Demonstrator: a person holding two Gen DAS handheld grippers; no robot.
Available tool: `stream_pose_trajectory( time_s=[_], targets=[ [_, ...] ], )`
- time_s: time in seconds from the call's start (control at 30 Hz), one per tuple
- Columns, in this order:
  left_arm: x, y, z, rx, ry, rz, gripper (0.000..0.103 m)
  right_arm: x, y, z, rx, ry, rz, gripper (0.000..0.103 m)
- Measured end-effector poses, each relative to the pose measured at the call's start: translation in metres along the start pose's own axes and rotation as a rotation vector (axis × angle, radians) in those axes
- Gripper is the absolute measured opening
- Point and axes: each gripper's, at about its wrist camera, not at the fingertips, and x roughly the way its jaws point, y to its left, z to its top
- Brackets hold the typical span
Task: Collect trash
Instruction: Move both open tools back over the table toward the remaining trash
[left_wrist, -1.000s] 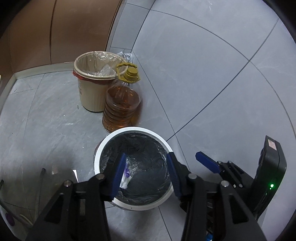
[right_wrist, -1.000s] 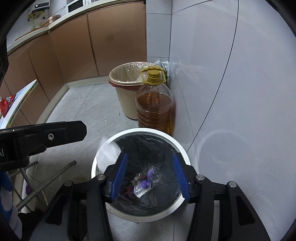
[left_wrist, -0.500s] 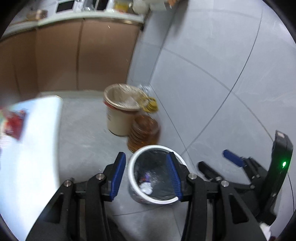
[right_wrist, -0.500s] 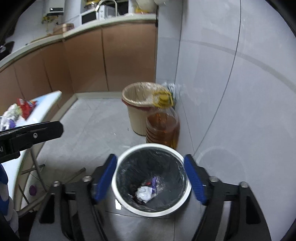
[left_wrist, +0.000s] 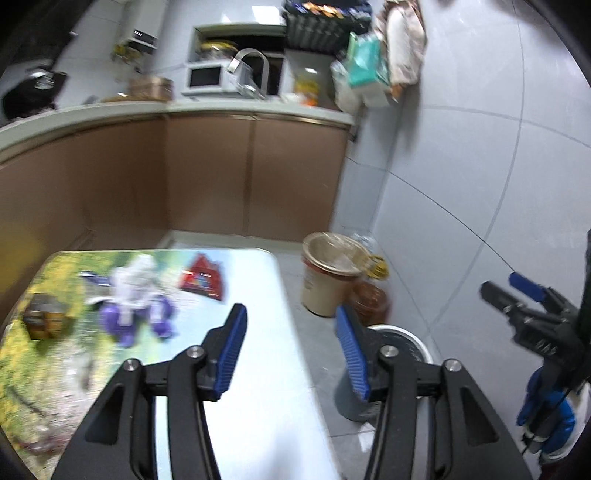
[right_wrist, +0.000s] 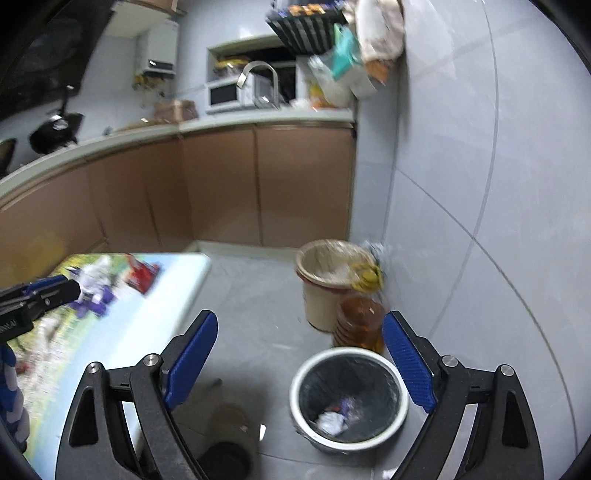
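Note:
A white-rimmed bin with a black liner (right_wrist: 349, 397) stands on the floor by the wall, crumpled wrappers (right_wrist: 334, 421) lying inside it. My right gripper (right_wrist: 299, 363) hangs above it, jaws opening wide and empty. My left gripper (left_wrist: 290, 349) is over the right edge of a small printed table (left_wrist: 258, 369), jaws opening with nothing between them. On the table lie a purple-and-white wrapper (left_wrist: 138, 301), a red packet (left_wrist: 202, 277) and a small brown box (left_wrist: 44, 320). The bin (left_wrist: 406, 341) shows partly behind the left gripper's right finger.
A beige lined bucket (right_wrist: 325, 284) and an amber oil bottle with a yellow cap (right_wrist: 360, 321) stand beyond the bin against the tiled wall. Brown cabinets and a cluttered counter run along the back. A round dark stool (right_wrist: 225, 443) sits below the table.
Both grippers have risen and tilted up from right over the bin, so the table and counter came into view. The right jaws spread much wider; the left jaws widened slightly.

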Motion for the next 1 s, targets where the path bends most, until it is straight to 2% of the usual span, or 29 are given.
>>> stream_pose_trajectory(
  time_s=[0.17,0.27,0.67,0.83,1.0],
  targets=[
    [-0.043,0.035,-0.009,-0.039,-0.037,0.078,0.054,-0.031,0.029,0.014,-0.017,-0.072,0.066,0.095],
    [-0.061,0.057,-0.014,-0.071,-0.052,0.121,0.054,-0.045,0.042,0.021,-0.016,-0.105,0.115,0.103],
    [-0.129,0.141,-0.044,-0.174,-0.093,0.248,0.054,-0.078,0.087,0.041,-0.069,-0.166,0.198,0.103],
    [-0.145,0.17,-0.058,-0.19,-0.09,0.292,0.054,-0.076,0.104,0.047,-0.082,-0.163,0.243,0.103],
    [-0.153,0.193,-0.07,-0.232,-0.095,0.296,0.054,-0.068,0.13,0.047,-0.122,-0.151,0.26,0.103]
  ],
)
